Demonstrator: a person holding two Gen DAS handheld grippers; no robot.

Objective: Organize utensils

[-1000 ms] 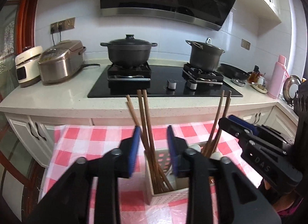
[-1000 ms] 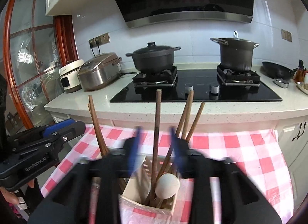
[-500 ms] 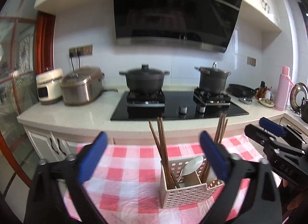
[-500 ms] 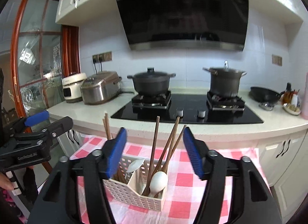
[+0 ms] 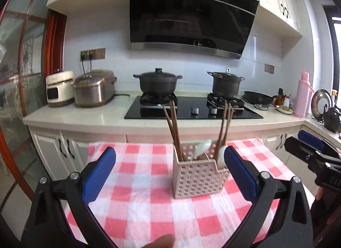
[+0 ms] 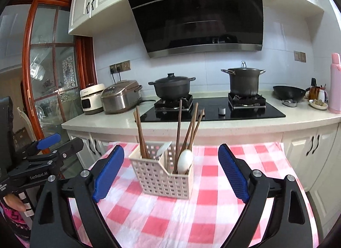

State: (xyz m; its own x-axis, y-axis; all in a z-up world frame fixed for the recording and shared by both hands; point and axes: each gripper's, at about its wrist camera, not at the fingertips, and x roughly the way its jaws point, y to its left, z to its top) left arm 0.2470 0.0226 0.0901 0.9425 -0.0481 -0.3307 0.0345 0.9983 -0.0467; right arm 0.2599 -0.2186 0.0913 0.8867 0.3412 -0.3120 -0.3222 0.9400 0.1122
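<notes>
Fingers of both grippers spread, right opening, nothing between; caddy stands ahead.

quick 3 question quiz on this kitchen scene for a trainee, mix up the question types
1. True or false: the left gripper holds a chopstick.
2. What lies under the utensil caddy? A) bare wood B) checked cloth C) a tray
3. Fill in: the white spoon shares its compartment with ___.

Key: 1 false, both it and the right gripper hold nothing, the right's jaws opening. 2 B. 3 chopsticks.
</notes>
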